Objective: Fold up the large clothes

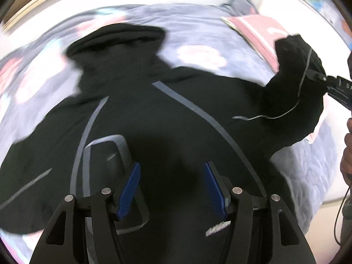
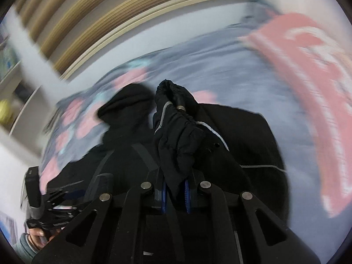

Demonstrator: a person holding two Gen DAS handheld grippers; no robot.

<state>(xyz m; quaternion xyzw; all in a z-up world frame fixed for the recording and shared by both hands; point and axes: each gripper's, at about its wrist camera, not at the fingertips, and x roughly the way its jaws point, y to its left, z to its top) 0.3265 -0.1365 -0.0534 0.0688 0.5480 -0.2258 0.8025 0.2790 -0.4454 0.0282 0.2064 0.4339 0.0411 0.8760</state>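
A large black jacket (image 1: 176,114) with grey stripes lies spread on the bed, its hood (image 1: 118,37) at the far end. My left gripper (image 1: 172,189) hovers over the jacket's body, open, its blue pads (image 1: 129,191) wide apart with nothing between them. My right gripper (image 2: 176,189) is shut on the gathered cuff of a black sleeve (image 2: 176,132), which bunches up in front of its fingers. In the left wrist view the right gripper (image 1: 308,72) holds that sleeve (image 1: 294,70) lifted at the right. The left gripper (image 2: 72,192) shows low on the left in the right wrist view.
The bed has a blue-grey quilt (image 1: 198,28) with pink flowers. A pink cloth (image 1: 257,33) lies at its far right corner. A wooden frame (image 2: 110,33) runs behind the bed. A person's hand (image 2: 41,239) grips the left tool.
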